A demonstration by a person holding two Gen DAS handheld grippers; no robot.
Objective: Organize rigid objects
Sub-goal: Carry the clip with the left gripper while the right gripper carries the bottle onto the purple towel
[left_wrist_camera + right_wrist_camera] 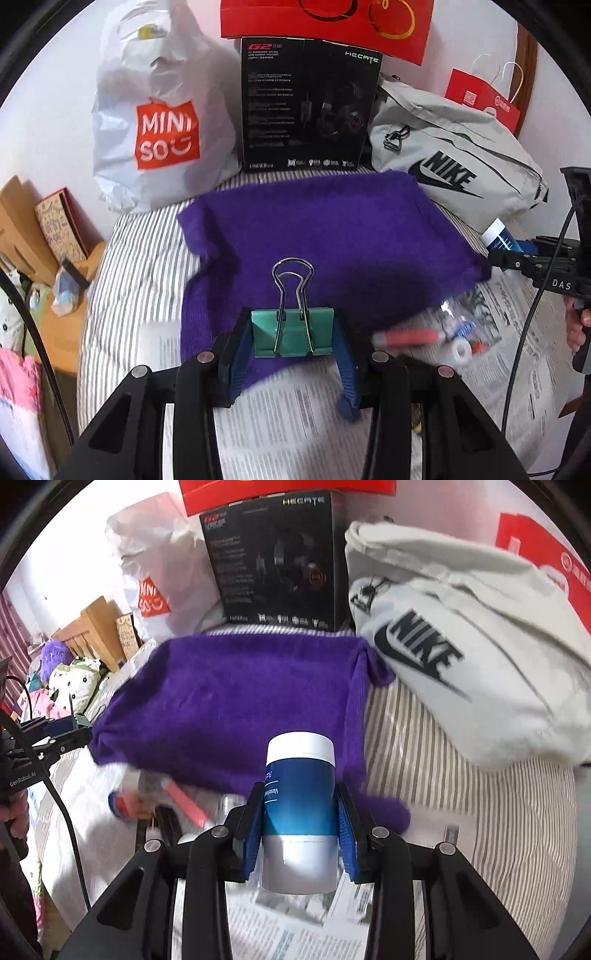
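Now green binder clip (293, 334) in left claw (291, 350), blue-white Vaseline jar (300, 812) in right claw (300, 834).

Striped bed (140, 258) carries purple cloth (314, 229), newspaper (295, 406), bags (454, 162).

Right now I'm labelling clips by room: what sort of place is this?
Most likely a bedroom, worked on a bed: striped bedding underlies everything, a wooden headboard and plush toys sit at one end, and shopping bags lean against the wall.
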